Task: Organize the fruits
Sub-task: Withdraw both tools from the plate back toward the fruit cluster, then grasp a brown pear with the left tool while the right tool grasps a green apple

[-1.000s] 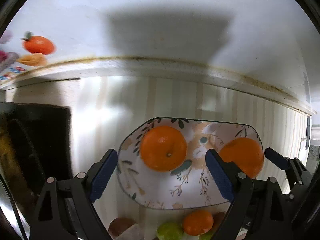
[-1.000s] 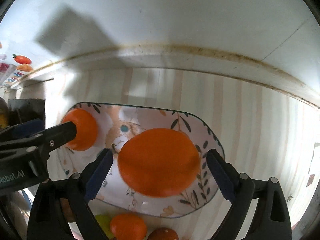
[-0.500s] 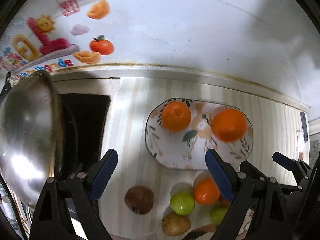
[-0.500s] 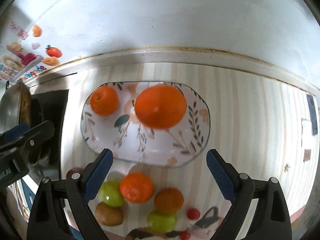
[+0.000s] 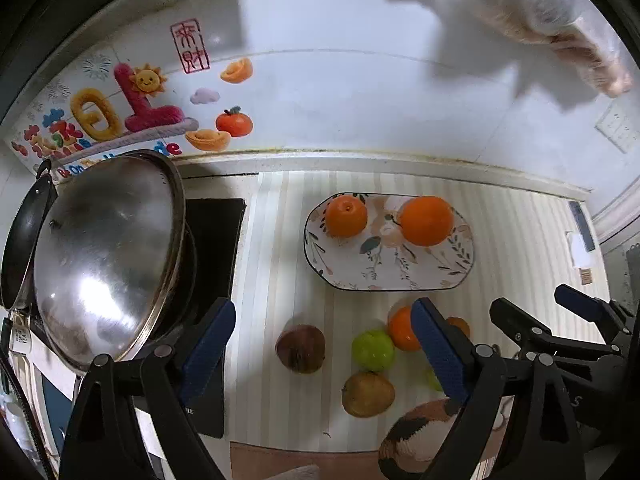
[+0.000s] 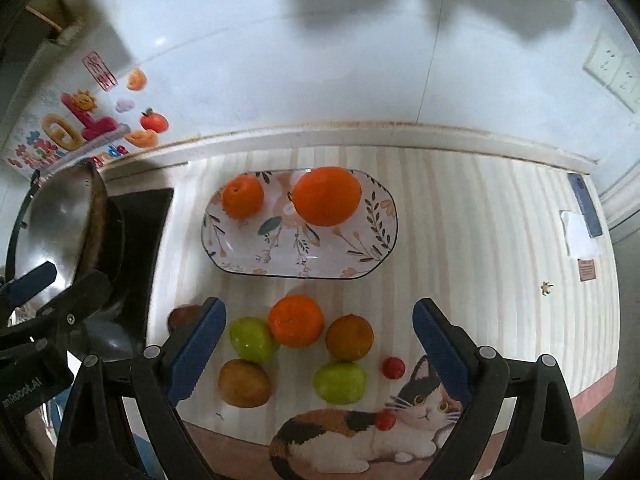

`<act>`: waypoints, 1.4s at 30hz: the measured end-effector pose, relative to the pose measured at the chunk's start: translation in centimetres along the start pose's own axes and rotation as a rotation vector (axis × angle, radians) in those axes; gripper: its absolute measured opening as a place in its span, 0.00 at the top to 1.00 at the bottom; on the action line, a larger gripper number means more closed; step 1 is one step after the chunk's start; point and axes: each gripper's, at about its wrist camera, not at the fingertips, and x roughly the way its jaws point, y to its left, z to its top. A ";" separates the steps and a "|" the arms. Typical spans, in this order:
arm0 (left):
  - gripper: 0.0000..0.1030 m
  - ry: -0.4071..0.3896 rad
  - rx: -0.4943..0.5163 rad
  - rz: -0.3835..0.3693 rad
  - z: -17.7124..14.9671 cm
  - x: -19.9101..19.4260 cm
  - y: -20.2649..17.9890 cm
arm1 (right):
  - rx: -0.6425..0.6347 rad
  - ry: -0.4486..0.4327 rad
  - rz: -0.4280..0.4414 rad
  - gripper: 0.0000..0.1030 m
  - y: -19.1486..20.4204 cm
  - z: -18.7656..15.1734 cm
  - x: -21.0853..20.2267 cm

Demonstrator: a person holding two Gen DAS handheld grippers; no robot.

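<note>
Striped mat [image 6: 480,240] on a counter, cat print at its near edge.

Floral plate [image 6: 360,264]: oval, dark-rimmed, toward the mat's far edge near the wall. Holds two items, apart from each other:
- small orange [image 6: 243,196], at the plate's left end
- large orange [image 6: 327,195], right of it, nearer the plate's far rim

Loose fruit on the mat, between the plate's near rim and the cat print:
- orange [image 6: 296,321], nearest the plate, touching the green apple to its left
- darker orange [image 6: 349,337], just beside it on the right
- green apple [image 6: 252,339], left side of the group
- second green apple [image 6: 340,382], nearer the mat's near edge
- yellow-brown fruit [image 6: 244,382], near-left of the group
- dark brown fruit [image 5: 300,348], alone toward the mat's left edge
- two small red fruits, one [image 6: 393,367] right of the second green apple, one [image 6: 385,420] on the cat print

Left of the mat: steel lid [image 5: 104,256] over a dark pan on a black hob.

Left gripper [image 5: 324,356]: fingers spread wide, nothing between them, above the loose fruit.

Right gripper [image 6: 320,356]: fingers spread wide, grasping nothing, above the loose group, clear of the fruit.
</note>
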 end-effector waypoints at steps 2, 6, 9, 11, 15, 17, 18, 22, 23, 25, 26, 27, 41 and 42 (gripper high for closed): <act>0.13 -0.014 0.002 -0.001 -0.5 -0.8 0.1 | 0.006 -0.026 0.004 0.06 0.2 -0.7 -1.3; 0.13 -0.009 -0.002 -0.029 -1.7 -1.6 0.3 | 0.032 -0.041 0.035 0.06 0.1 -2.0 -2.7; 0.07 0.026 0.018 -0.037 -3.0 -0.5 -0.2 | 0.068 -0.028 0.062 0.06 -0.9 -3.7 -2.4; 0.04 0.063 0.029 -0.043 -3.9 0.8 -0.6 | 0.083 0.013 0.082 0.06 -1.6 -4.6 -0.9; 0.04 0.189 0.034 -0.054 -6.5 5.5 -1.7 | 0.118 0.110 0.089 0.06 -3.5 -6.9 3.3; 0.04 0.267 0.031 -0.065 -7.9 8.1 -2.2 | 0.142 0.163 0.087 0.06 -4.6 -8.1 5.7; 0.04 0.297 0.032 -0.073 -8.5 9.3 -2.6 | 0.158 0.187 0.087 0.06 -5.1 -8.7 6.7; 0.04 0.395 0.056 -0.070 -10.3 13.6 -4.2 | 0.199 0.250 0.065 0.06 -6.9 -10.4 10.0; 0.05 0.416 0.071 -0.058 -10.7 14.6 -4.7 | 0.213 0.266 0.067 0.06 -7.5 -10.6 10.6; 0.05 0.452 0.100 -0.047 -11.2 16.5 -5.6 | 0.241 0.293 0.061 0.06 -8.5 -11.2 11.5; 0.05 0.466 0.117 -0.036 -11.4 17.3 -6.1 | 0.253 0.299 0.063 0.06 -9.0 -11.5 11.8; 0.07 0.475 0.134 -0.028 -11.7 18.0 -6.6 | 0.259 0.305 0.063 0.06 -9.4 -11.7 12.0; 0.38 0.440 0.045 -0.001 -13.1 17.7 -3.1 | 0.199 0.368 0.116 0.18 -5.8 -10.2 17.0; 0.38 0.439 0.046 -0.005 -13.2 17.7 -3.0 | 0.194 0.386 0.118 0.29 -5.5 -10.3 17.6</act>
